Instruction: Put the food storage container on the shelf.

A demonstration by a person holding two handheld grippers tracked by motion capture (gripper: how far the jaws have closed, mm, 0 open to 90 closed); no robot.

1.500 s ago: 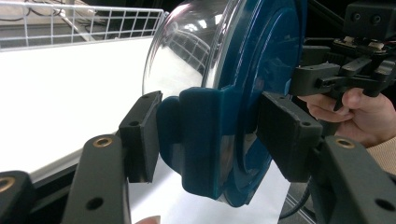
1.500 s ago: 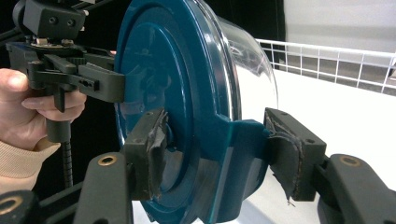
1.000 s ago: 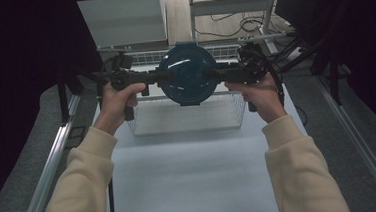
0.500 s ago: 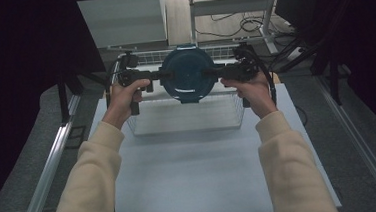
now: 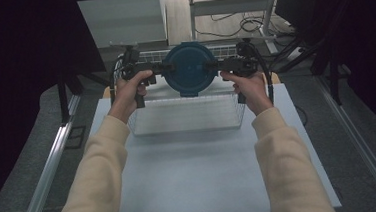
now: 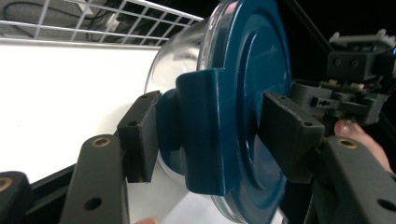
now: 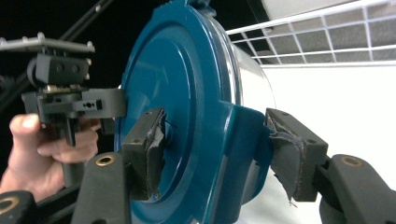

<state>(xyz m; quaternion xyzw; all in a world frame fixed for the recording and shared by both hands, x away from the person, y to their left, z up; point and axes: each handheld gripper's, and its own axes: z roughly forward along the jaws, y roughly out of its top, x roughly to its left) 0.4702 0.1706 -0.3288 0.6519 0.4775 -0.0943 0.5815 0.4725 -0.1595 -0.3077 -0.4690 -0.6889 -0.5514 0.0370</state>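
A round clear container with a dark blue lid [image 5: 191, 68] hangs on its side between both grippers, above the back of a wire basket [image 5: 186, 116]. My left gripper [image 5: 161, 68] is shut on the lid's left clip [image 6: 205, 140]; its pads press the clip from both sides. At the opposite edge, my right gripper [image 5: 214, 64] is shut on the right clip [image 7: 238, 149], one pad on the lid face, the other behind the clip. The clear bowl [image 6: 175, 60] points away toward the basket's far wall. Each gripper view shows the other gripper [image 6: 355, 84] [image 7: 65, 98] across the lid.
The white wire basket stands at the back of a pale blue table [image 5: 196, 180]. Metal rails [image 5: 50, 171] run along both sides of the table. Behind the basket are a shelf frame [image 5: 229, 8] and cables on the floor.
Both hands have carried the container away from the person and a little lower, toward the far side of the basket. The grip on both clips looks unchanged.
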